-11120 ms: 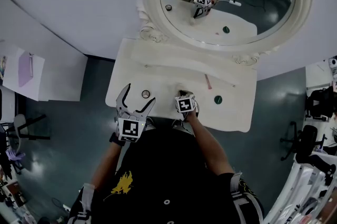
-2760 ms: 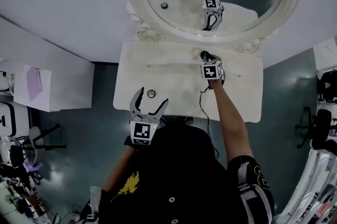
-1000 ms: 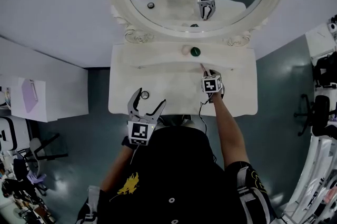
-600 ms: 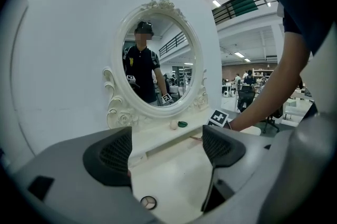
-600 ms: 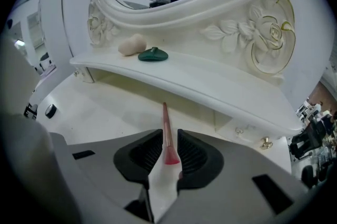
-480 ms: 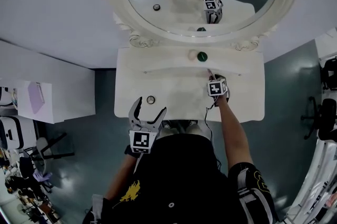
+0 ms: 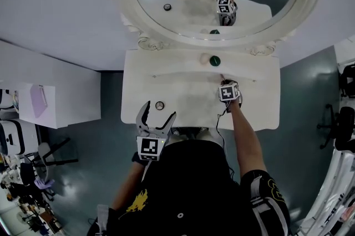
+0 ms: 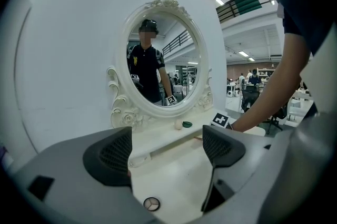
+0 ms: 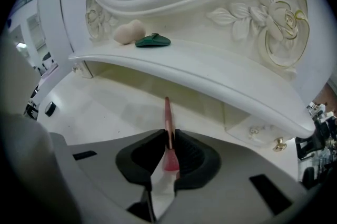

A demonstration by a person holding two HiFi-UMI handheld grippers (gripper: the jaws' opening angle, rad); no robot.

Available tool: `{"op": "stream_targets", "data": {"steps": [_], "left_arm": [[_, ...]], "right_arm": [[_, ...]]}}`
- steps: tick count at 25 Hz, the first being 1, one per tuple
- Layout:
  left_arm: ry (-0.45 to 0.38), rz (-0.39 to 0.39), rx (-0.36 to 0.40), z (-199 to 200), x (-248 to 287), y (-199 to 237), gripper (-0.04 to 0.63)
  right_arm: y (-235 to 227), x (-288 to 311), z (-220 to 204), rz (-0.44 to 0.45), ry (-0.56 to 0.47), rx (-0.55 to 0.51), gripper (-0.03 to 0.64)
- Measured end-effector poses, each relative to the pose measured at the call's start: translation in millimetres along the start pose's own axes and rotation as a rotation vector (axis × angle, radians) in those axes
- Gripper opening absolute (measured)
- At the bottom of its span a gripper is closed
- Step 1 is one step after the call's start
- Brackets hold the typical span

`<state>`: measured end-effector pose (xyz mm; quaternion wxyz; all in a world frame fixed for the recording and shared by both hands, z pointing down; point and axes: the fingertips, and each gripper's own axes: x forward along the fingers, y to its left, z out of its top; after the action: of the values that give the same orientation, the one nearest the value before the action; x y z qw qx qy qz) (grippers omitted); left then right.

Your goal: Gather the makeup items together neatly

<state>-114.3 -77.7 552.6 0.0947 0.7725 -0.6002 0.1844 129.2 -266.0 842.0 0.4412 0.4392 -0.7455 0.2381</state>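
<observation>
Down on the white vanity worktop (image 9: 100, 112) the right gripper (image 9: 169, 140) has just been closing and is clamped on the slim pink makeup brush (image 9: 167, 110), so I'd lift it level and slow toward the beige sponge (image 9: 130, 32) on the raised shelf (image 9: 221, 78), left gripper (image 8: 168, 150) idling wide.

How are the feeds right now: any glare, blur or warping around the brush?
Head view: dim, strong fisheye bowing the edges of the vanity table; pink brush tiny. Right gripper view: evenly lit, pink brush sharp between the jaws, corners black. Left gripper view: ceiling lights bright at right, round compact clear.
</observation>
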Motion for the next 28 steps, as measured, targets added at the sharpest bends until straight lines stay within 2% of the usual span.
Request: {"op": "stream_targets", "data": {"steps": [10,16,18,21,28], "left_arm": [[-0.018,-0.036,0.015,7,4,-8,0.428],[-0.023,-0.052,0.021,8,0,-13,0.428],[-0.026,-0.052,0.021,7,-1,-11,0.428],[-0.029,-0.065,0.022,6,-3,-13,0.428],[-0.054,-0.099,0.027,11,-1,-19,0.428]], "right_arm": [[6,-2,-4,0.019,0.028,0.001,0.064],[5,-13,-14,0.038,0.112,-0.014,0.063],[12,-14,-13,0.067,0.092,-0.005,0.063],[16,-23,-18,0.055,0.104,-0.012,0.063],[36,-32,-10,0.1,0.036,-0.034,0.063]]}}
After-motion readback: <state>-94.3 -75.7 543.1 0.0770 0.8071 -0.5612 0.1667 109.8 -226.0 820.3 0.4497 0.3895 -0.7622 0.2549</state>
